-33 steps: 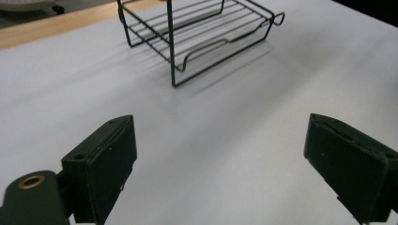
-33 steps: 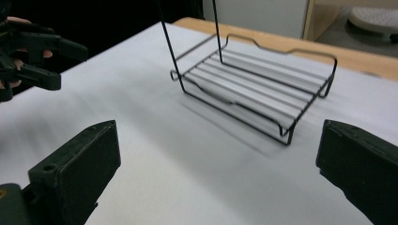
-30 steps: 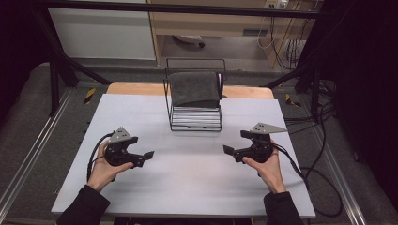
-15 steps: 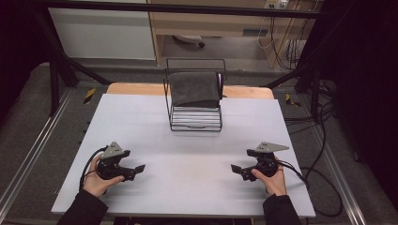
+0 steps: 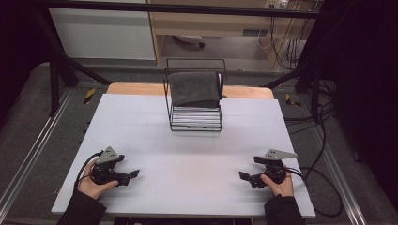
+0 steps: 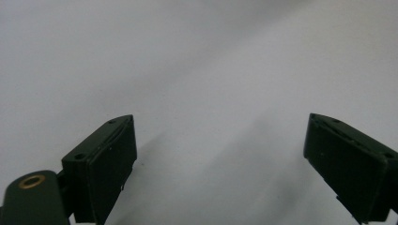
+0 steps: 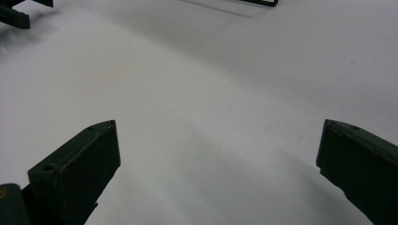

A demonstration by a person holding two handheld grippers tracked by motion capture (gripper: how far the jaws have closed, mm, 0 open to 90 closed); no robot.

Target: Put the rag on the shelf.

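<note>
Both grippers point(image 5: 133, 175) point(image 5: 245, 176) nearer table point(image 5: 141, 122) edge

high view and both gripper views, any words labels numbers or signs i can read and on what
None can be read.
The pale label on the shelf unit behind the table is too small and blurred to read.
The yellow and black striped markers on the floor bear no text.
The wire rack, the dark folded cloth, the left gripper and the right gripper show no lettering.
</note>
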